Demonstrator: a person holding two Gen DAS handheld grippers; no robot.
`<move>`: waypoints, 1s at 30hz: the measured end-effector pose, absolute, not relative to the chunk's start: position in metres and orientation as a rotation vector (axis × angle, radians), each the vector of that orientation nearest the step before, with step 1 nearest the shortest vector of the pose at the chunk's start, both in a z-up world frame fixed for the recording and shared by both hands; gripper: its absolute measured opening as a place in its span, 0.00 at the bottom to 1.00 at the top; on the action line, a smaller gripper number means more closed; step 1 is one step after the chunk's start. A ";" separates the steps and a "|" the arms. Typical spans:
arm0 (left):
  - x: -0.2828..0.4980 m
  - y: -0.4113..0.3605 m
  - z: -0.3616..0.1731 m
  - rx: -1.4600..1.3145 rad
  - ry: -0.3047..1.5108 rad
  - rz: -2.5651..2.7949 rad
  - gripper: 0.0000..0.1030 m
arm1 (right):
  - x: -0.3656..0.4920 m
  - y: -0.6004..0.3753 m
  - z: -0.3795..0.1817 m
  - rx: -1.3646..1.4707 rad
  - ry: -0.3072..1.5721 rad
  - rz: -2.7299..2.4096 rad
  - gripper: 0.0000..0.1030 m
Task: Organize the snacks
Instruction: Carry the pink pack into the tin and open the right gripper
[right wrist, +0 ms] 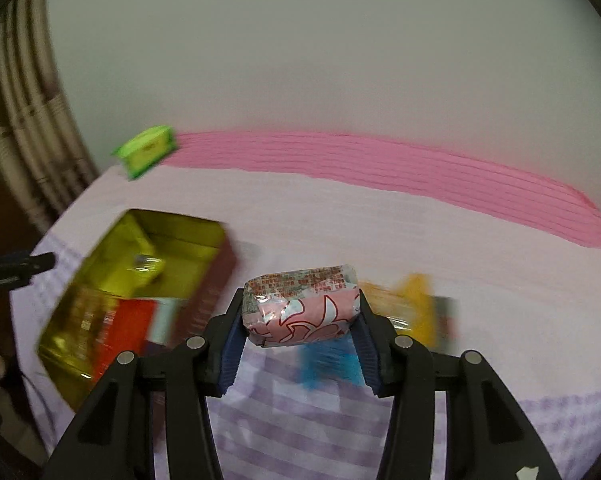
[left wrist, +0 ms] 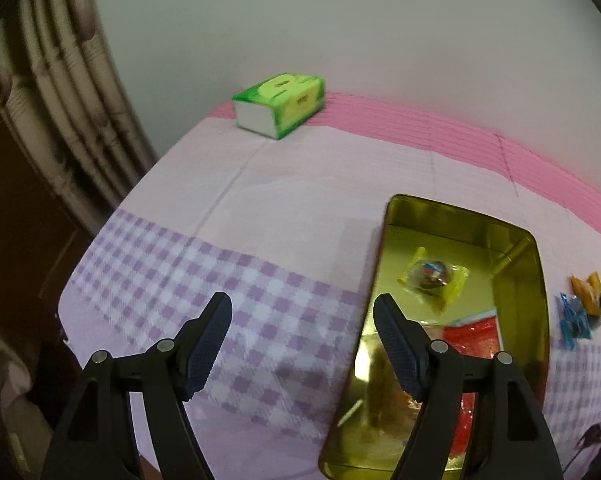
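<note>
Your right gripper (right wrist: 300, 330) pinches the soft, light pink-and-white foil snack packet (right wrist: 302, 308) across its middle, right of the gold rectangular tin (right wrist: 140, 240); squeeze gently. Your left gripper (left wrist: 302, 340) hangs open, empty.

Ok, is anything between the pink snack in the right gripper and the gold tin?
Nothing visible blocks it. The pink snack, held in the right gripper, sits above bare tablecloth, and the gold tin lies open at the left.

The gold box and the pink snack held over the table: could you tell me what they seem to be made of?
Gold box: probably tin-plated metal, glossy; its inner walls mirror the snacks inside.
Pink snack: thin plastic film wrapper, shiny and crinkled, with glare spots.
</note>
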State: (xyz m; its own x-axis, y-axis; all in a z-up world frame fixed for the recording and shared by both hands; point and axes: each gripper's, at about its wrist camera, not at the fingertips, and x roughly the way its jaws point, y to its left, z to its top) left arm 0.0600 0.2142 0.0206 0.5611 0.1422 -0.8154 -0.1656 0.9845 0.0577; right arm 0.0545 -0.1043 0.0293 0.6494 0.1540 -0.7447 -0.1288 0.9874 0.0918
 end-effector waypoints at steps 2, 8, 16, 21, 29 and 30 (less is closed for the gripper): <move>0.061 0.219 0.020 -0.033 0.956 0.199 0.72 | 0.060 -0.082 0.028 0.018 0.854 0.196 0.44; 0.061 0.226 0.022 -0.076 0.951 0.213 0.72 | 0.082 -0.028 0.023 -0.036 0.876 0.267 0.44; 0.064 0.232 0.018 -0.104 0.967 0.243 0.72 | 0.105 0.011 0.004 -0.102 0.918 0.291 0.44; 0.064 0.234 0.016 -0.137 0.982 0.246 0.72 | 0.112 0.022 0.000 -0.125 0.924 0.298 0.44; 0.065 0.231 0.014 -0.129 0.988 0.249 0.72 | 0.116 0.026 -0.007 -0.136 0.948 0.294 0.45; 0.065 0.231 0.014 -0.130 0.990 0.249 0.72 | 0.117 0.026 -0.008 -0.134 0.952 0.298 0.45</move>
State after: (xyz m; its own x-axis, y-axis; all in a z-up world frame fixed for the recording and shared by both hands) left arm 0.0652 0.2307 0.0135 0.5229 0.1485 -0.8393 -0.2666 0.9638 0.0044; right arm 0.1169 0.0260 -0.0075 0.5428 0.1917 -0.8177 -0.3086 0.9510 0.0181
